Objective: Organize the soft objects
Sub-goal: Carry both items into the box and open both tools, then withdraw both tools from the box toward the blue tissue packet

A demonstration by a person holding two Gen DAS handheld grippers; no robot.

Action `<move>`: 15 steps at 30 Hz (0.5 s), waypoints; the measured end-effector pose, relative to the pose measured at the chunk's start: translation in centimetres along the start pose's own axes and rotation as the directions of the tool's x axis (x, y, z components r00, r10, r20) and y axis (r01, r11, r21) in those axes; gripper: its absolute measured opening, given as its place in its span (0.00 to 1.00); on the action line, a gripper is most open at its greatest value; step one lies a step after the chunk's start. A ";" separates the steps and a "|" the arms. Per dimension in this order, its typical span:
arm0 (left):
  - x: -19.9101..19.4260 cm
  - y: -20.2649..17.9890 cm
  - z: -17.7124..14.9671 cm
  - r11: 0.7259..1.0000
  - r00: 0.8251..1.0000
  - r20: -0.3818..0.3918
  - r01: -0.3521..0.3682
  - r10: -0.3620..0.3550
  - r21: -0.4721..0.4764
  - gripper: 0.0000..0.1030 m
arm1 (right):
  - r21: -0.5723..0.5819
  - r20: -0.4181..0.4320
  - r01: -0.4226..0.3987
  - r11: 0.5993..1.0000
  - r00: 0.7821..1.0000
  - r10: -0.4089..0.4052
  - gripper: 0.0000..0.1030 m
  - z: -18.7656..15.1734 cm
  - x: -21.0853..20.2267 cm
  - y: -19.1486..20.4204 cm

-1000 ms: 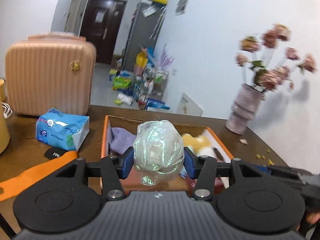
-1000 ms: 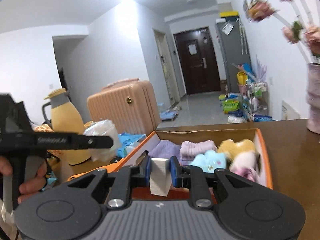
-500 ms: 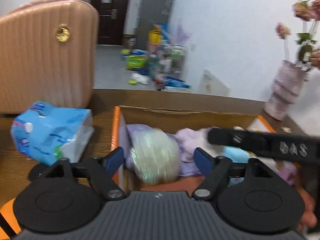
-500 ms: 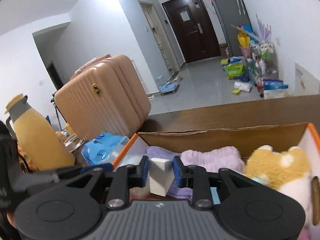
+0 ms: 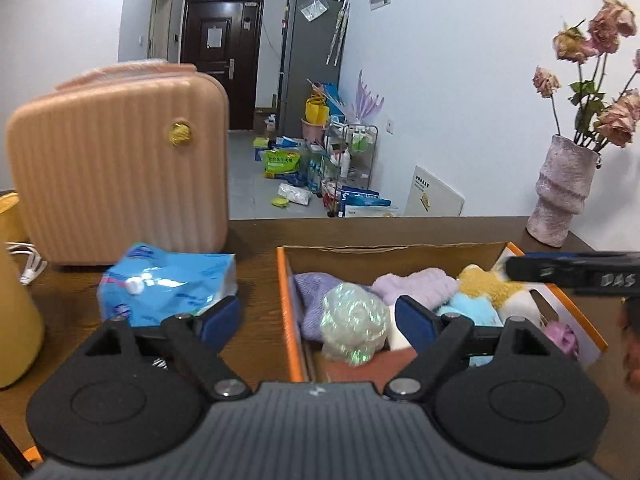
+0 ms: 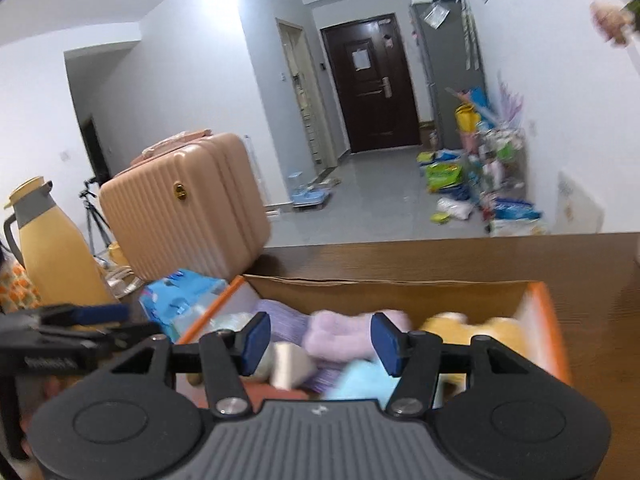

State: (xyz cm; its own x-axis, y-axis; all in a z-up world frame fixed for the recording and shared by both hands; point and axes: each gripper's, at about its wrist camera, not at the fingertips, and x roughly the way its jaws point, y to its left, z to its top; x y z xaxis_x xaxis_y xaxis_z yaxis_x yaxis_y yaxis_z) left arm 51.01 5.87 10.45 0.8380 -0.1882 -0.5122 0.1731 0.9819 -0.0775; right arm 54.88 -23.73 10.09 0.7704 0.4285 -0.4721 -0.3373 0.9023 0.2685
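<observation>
An orange-edged cardboard box on the wooden table holds soft things: purple cloths, a yellow plush, a light blue item. An iridescent plastic-wrapped ball lies in the box's near left corner, free between the wide-open fingers of my left gripper. My right gripper is open above the box; a white wedge-shaped sponge lies loose in the box below its left finger.
A pink ribbed suitcase stands at the back left, with a blue tissue pack in front of it. A yellow jug is at the far left. A vase of dried roses stands at the back right.
Both grippers opened. The iridescent ball left my left gripper and the white sponge left my right gripper; both now lie in the box.
</observation>
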 end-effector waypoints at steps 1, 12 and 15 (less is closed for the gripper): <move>-1.1 0.0 -0.3 1.000 1.000 0.003 -0.003 0.003 0.000 0.85 | -0.005 0.004 0.017 1.000 1.000 -0.017 0.54 -0.1 -1.3 -0.4; -13.5 -2.3 -4.3 1.000 0.998 0.063 0.016 -0.015 -0.010 0.91 | -0.127 0.074 0.118 0.985 0.991 -0.109 0.66 -4.9 -15.8 1.1; -16.4 -4.3 -7.1 1.000 0.996 0.084 0.021 -0.021 0.008 0.92 | -0.153 0.093 0.119 0.981 0.990 -0.106 0.66 -7.5 -18.2 2.3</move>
State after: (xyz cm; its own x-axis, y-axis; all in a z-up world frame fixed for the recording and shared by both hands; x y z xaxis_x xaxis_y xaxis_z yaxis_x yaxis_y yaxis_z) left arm 32.86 4.93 13.14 0.8748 -0.2102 -0.4364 0.1943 0.9776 -0.0814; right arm 36.02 -29.10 13.05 0.8486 0.3244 -0.4180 -0.3218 0.9435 0.0789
